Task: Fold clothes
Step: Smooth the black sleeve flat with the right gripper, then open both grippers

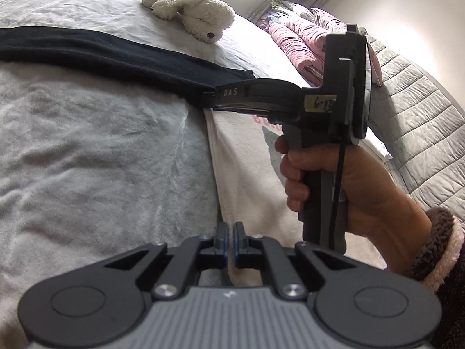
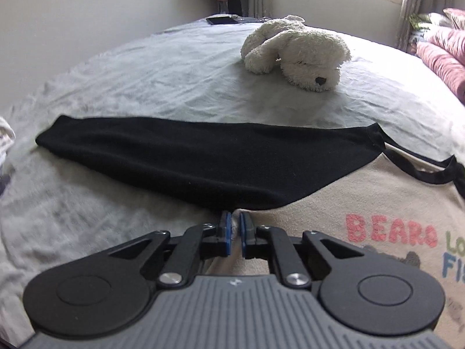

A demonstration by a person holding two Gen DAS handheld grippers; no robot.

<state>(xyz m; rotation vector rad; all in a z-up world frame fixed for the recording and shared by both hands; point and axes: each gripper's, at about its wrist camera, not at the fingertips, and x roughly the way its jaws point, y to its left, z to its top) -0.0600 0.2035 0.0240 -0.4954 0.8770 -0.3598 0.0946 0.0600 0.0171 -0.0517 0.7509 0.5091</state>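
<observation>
Left gripper (image 1: 231, 232), at the bottom centre of its own view, is pinched narrow on the cream edge of the sweatshirt (image 1: 247, 157); the right gripper (image 2: 234, 226) is likewise nearly closed, with a bit of pale fabric between its blue pads, right where the cream body meets the black sleeve (image 2: 186, 160). In the left view the right gripper (image 1: 215, 100) appears from the side in the middle of the frame, its tip at that same junction. Both seem to hold one side edge of the garment, so the step in hand looks like a side fold. The next move likely calls for lifting both grips together and carrying the edge across the printed front, keeping it taut so the sleeve follows without bunching

The sweatshirt is soft cream fleece with fuzzy pink lettering at the lower right of the right view, a black sleeve tapering toward the left, and a thin black neckline at the right edge. It lies flat on a bed (image 2: 145, 81) covered in wrinkled pale plush. A fluffy white toy dog (image 2: 296, 55) lies beyond the sleeve, upper centre, and pink folded bedding (image 1: 296, 43) is piled at the upper right of the left view
</observation>
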